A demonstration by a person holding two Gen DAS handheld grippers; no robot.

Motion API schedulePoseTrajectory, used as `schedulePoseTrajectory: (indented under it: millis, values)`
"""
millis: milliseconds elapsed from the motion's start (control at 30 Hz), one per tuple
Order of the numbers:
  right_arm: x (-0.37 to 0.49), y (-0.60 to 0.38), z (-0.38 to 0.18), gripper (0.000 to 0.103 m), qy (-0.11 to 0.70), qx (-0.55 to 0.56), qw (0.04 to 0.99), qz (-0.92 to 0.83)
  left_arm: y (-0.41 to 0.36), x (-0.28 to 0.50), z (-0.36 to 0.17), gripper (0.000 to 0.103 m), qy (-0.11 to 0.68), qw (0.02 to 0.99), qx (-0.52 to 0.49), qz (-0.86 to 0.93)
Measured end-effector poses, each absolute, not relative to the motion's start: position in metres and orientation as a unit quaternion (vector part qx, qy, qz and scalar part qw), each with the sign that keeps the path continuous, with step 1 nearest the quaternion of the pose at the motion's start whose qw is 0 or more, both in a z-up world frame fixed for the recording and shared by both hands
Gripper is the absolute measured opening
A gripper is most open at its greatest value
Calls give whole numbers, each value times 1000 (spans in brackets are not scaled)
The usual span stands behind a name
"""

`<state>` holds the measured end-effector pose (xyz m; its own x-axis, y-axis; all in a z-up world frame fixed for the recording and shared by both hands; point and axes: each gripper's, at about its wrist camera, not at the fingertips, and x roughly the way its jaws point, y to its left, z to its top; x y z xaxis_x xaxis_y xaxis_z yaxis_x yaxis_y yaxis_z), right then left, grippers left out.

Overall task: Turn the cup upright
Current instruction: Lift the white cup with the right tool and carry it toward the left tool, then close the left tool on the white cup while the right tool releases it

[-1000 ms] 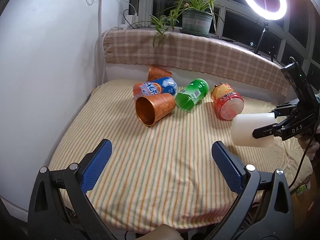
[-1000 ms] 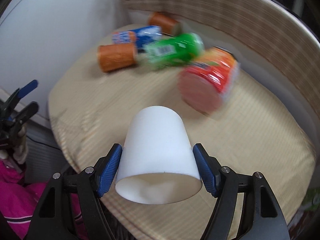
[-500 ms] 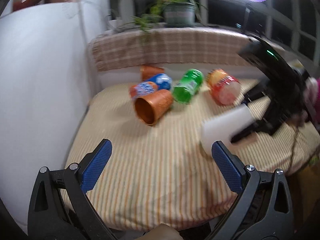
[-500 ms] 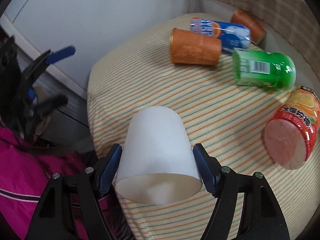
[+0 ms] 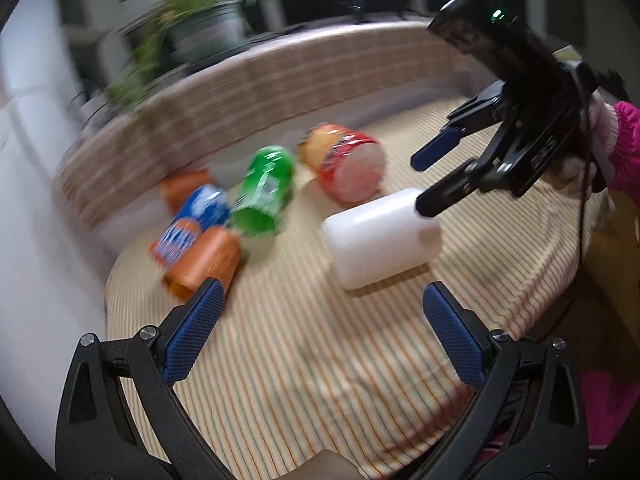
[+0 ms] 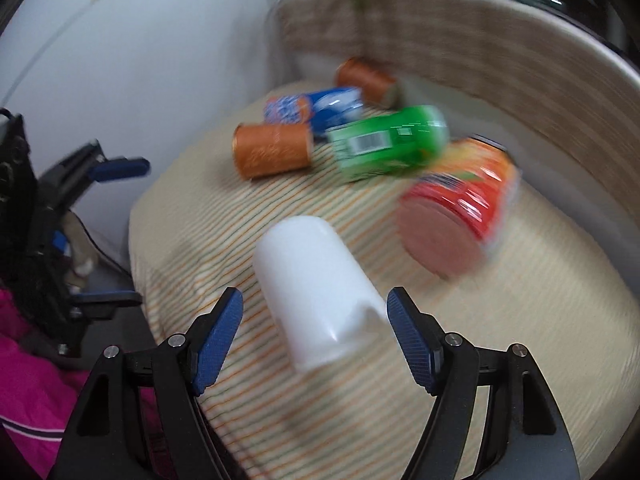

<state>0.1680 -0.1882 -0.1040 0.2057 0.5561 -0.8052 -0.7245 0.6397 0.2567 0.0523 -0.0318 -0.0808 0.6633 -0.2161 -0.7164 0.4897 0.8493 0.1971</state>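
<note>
A white cup (image 6: 316, 288) lies on its side on the striped cloth (image 6: 520, 320), its closed end away from my right gripper. It also shows in the left wrist view (image 5: 380, 236). My right gripper (image 6: 314, 332) is open, its blue pads (image 6: 218, 336) apart from the cup on both sides; it shows in the left wrist view too (image 5: 428, 180), just above the cup. My left gripper (image 5: 320, 340) is open and empty, low over the cloth's near edge. An orange cup (image 5: 204, 260) lies on its side at the left.
A blue can (image 5: 188, 220), a green can (image 5: 264, 192) and a red-orange can (image 5: 344, 168) lie on their sides behind the cups. Another orange cup (image 6: 368, 80) lies at the back. A checked backrest (image 5: 280, 80) and a white wall (image 6: 140, 60) border the surface.
My right gripper has opened and let go of the white cup, which now lies on the cloth. Both cameras have swung, blurring the views.
</note>
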Motion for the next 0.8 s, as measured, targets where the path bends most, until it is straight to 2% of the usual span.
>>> schedulePoseTrajectory:
  millis: [367, 467, 567, 800]
  values:
    - [102, -302, -119, 74, 471, 63, 824, 308, -112, 89, -101, 92, 384, 796, 346, -313]
    - [80, -321, -122, 74, 468, 83, 833, 284, -126, 97, -114, 92, 401, 764, 392, -321]
    - [64, -333, -126, 74, 468, 100, 836, 268, -134, 102, -128, 84, 430, 728, 423, -325]
    - [50, -349, -129, 74, 465, 131, 837, 256, -141, 114, -147, 84, 444, 688, 481, -314]
